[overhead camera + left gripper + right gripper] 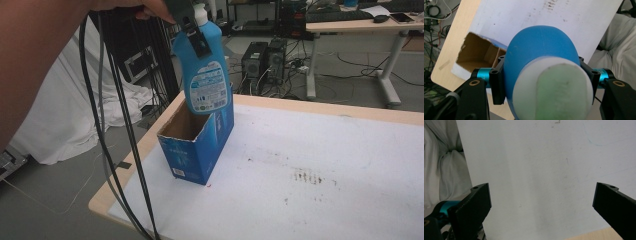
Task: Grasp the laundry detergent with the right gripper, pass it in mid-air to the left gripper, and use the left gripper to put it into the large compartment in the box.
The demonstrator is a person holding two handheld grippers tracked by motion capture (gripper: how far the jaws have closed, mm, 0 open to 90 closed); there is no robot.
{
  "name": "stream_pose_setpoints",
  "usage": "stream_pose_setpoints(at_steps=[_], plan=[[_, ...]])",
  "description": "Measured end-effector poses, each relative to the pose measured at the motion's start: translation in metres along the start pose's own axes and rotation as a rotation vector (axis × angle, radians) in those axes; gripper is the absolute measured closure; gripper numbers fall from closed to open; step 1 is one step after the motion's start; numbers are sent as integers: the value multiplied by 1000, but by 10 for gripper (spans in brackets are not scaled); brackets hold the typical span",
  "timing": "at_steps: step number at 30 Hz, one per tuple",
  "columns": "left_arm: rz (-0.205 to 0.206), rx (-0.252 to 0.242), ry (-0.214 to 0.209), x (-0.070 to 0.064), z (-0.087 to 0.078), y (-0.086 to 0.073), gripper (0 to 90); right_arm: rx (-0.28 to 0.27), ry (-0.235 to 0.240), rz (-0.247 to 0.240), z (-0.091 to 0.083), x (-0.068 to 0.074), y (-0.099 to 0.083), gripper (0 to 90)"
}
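My left gripper [544,82]: black jaws w/ small screw holes, teal anodised cross-rods, brass-ringed bolts on black side arms. Black cables [112,130] trail off it, w/ one grey. My right gripper [541,202]: same flat black jaws, teal fitting at base. Forearm bare, no sleeve.

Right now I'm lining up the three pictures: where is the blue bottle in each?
High view: bottle at upper centre-left, held by the left tool, hanging over the open box.
Left gripper view: bottle at centre, seen from its cap end, between the jaws.
Right gripper view: not in it.
Shared landmark: the white table.
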State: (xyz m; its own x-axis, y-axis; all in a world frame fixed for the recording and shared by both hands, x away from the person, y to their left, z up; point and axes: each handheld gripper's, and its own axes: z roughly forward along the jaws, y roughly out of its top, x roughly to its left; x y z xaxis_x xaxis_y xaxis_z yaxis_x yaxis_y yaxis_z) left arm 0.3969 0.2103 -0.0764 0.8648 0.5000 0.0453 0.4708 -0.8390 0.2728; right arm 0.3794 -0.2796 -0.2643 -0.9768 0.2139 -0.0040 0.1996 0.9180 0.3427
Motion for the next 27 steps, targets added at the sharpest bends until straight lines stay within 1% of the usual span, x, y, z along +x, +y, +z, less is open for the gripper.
stream_pose_setpoints(at_steps=[2,4,6,9,15,19,22,27], plan=[[-23,1,8,4,-1,-7,377,-2,-1,7,-1,0,0,12],[-40,7,15,7,-2,-13,377,5,-4,1,1,-1,0,12],[-48,14,24,10,-2,-19,377,14,-5,5,2,-1,0,12],[-62,19,34,14,2,-26,377,7,-9,2,2,-2,1,12],[-55,46,46,20,16,-35,377,3,-13,10,3,-3,2,12],[-44,57,37,24,32,-42,377,4,-2,11,6,-3,1,12],[-46,71,28,26,47,-47,377,6,1,24,9,-3,0,12],[-31,69,23,29,74,-54,377,7,9,26,13,-3,0,12]])
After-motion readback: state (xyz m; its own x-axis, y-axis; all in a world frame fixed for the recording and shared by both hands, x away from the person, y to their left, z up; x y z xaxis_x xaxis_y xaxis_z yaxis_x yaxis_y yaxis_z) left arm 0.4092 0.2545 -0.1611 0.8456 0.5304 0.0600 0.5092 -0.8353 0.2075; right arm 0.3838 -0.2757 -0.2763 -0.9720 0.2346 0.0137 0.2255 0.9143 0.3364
